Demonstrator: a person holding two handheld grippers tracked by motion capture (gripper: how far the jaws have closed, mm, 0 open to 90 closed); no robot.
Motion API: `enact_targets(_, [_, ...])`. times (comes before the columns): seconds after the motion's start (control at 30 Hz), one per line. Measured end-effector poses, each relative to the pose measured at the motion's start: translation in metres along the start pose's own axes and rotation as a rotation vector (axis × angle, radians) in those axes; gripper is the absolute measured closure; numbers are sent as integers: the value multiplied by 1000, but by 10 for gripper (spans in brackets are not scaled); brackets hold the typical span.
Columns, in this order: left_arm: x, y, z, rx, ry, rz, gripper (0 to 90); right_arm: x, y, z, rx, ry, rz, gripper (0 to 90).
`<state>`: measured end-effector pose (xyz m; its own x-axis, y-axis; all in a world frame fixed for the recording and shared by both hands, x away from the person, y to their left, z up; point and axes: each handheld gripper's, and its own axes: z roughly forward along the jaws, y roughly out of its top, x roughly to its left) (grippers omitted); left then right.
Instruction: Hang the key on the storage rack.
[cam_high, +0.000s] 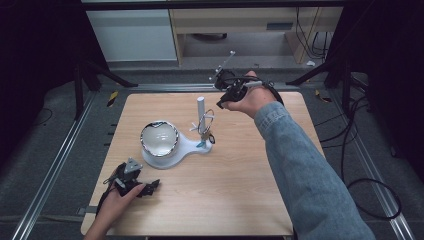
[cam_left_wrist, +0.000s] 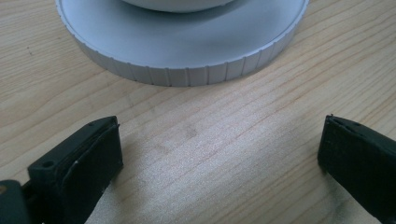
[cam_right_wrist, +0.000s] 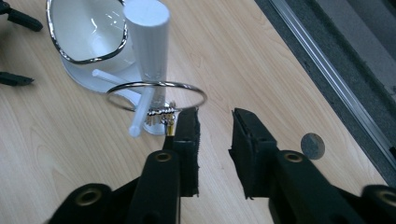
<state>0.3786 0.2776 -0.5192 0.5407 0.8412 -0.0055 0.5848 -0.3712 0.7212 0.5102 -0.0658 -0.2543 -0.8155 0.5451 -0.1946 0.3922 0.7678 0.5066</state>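
A white jewellery stand (cam_high: 170, 147) sits mid-table, with a chrome-rimmed bowl (cam_high: 159, 138) and an upright white post (cam_high: 200, 107). A silver bangle (cam_right_wrist: 156, 95) with small charms hangs around the post (cam_right_wrist: 147, 42), resting on its thin cross arm. My right gripper (cam_right_wrist: 215, 116) hovers just right of the bangle, jaws a little apart with nothing between them; in the high view the right gripper (cam_high: 222, 102) is behind the stand. My left gripper (cam_high: 150, 187) rests low at the front left, wide open, facing the stand's ribbed round base (cam_left_wrist: 187, 70).
A small grey round disc (cam_right_wrist: 313, 145) lies on the wooden table (cam_high: 240, 175) near its right edge. Metal rails (cam_high: 55, 165) run along both sides of the table, with cables (cam_high: 370, 190) on the floor at the right. A pale cabinet stands beyond the far edge.
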Motion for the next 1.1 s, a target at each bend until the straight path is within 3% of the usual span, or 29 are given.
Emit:
enact_targets(0.43, [0,0,0,0,0,0,0,-15,-24,1,-34,-69,60,380])
enact_targets(0.57, [0,0,0,0,0,0,0,-18,-33,1,-57,-88,80,278])
enact_targets(0.6, [0,0,0,0,0,0,0,-20,-37,2,-65,-94,93,199])
enact_targets(0.73, [0,0,0,0,1,-2,0,-22,-49,5,-108,-101,121,112])
enact_targets(1.1, [-1,0,0,-1,2,-4,0,-26,-88,23,-141,-160,161,63])
